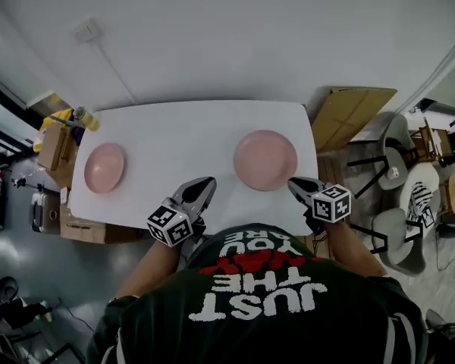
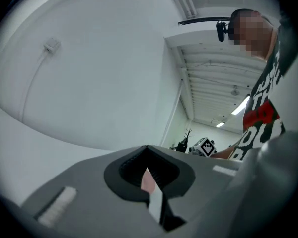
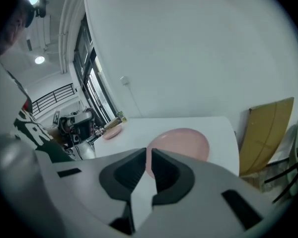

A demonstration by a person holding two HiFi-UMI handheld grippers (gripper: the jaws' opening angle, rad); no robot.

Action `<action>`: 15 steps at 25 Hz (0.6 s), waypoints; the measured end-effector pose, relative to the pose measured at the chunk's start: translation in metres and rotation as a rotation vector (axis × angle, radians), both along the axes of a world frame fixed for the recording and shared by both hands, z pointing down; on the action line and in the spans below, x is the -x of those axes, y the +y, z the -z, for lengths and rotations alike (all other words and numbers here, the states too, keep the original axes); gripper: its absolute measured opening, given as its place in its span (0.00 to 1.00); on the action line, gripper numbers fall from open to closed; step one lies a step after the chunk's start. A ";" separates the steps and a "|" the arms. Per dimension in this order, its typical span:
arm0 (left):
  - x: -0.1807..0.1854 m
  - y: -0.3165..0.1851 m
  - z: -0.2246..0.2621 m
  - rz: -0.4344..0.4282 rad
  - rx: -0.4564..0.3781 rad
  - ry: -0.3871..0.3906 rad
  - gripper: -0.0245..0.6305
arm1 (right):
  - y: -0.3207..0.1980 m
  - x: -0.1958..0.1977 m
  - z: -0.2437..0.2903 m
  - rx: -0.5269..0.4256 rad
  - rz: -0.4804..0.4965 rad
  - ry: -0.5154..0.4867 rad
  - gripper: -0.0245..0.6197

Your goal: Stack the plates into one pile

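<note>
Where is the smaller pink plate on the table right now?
In the head view the smaller pink plate lies near the left edge of the white table, apart from the larger pink plate on the right.

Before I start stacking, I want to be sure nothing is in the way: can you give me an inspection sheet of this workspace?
Surface: white table, bare between the plates.
Job's things: small pink plate at left, large pink plate at right, apart, unstacked.
Clutter: nothing seen on the table.
Grippers: left tongs shut, empty; right tongs a slit apart, empty; both at the near edge.
Cables: wall cable behind the table.
Surroundings: cardboard sheet, chairs, boxes.
</note>
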State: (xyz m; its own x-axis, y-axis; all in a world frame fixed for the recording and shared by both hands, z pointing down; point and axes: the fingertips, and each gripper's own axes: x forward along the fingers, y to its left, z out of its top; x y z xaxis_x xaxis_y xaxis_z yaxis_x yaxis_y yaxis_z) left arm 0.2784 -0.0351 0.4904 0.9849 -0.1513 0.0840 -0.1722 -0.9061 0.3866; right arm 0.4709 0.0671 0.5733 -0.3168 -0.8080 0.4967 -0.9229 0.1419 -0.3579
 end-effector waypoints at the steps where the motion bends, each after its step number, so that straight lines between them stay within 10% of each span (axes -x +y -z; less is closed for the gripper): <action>1: -0.009 0.007 -0.001 0.031 0.011 0.002 0.04 | 0.003 -0.012 -0.001 0.002 0.016 0.003 0.09; 9: -0.039 0.045 0.003 0.037 0.004 -0.023 0.04 | -0.013 -0.061 -0.028 0.085 0.006 0.014 0.10; 15: -0.021 0.054 -0.006 0.014 -0.003 -0.043 0.04 | -0.028 -0.089 -0.103 0.281 -0.200 -0.127 0.25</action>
